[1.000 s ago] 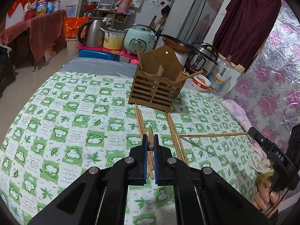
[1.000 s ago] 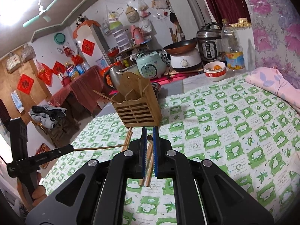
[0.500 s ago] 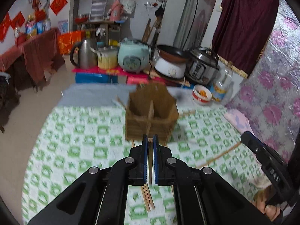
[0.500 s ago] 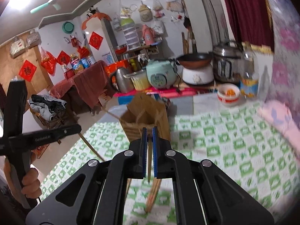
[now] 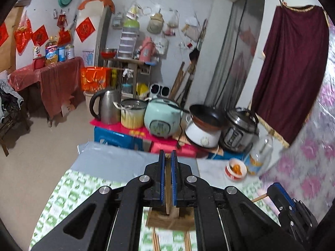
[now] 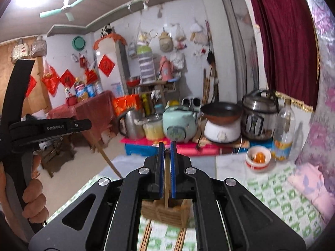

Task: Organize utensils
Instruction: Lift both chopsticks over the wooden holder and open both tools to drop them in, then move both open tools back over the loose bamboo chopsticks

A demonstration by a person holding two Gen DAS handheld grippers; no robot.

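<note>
My left gripper (image 5: 166, 158) is shut on a wooden chopstick (image 5: 167, 188) that hangs down between the blue pads toward the wooden utensil holder (image 5: 170, 219) below. My right gripper (image 6: 166, 148) is shut on another chopstick (image 6: 166, 186), its lower end over the same holder (image 6: 165, 214). Several loose chopsticks (image 6: 146, 236) lie on the green checked cloth (image 6: 297, 200) in front of the holder. The left gripper also shows in the right wrist view (image 6: 62, 126), with its chopstick (image 6: 106, 159) slanting down. The right gripper shows at the left wrist view's lower right (image 5: 293, 209).
Behind the table stand a kettle (image 5: 104, 108), a pot (image 5: 133, 113), a green rice cooker (image 5: 162, 120), a pan on a white cooker (image 5: 206, 125) and a pressure cooker (image 5: 238, 131). A small bowl (image 6: 258, 156) and a bottle (image 6: 282, 131) stand at the table's far right.
Both grippers rose from the cloth, each with a chopstick, and tilted up over the utensil holder. The holder now sits low between the fingers in both views.
</note>
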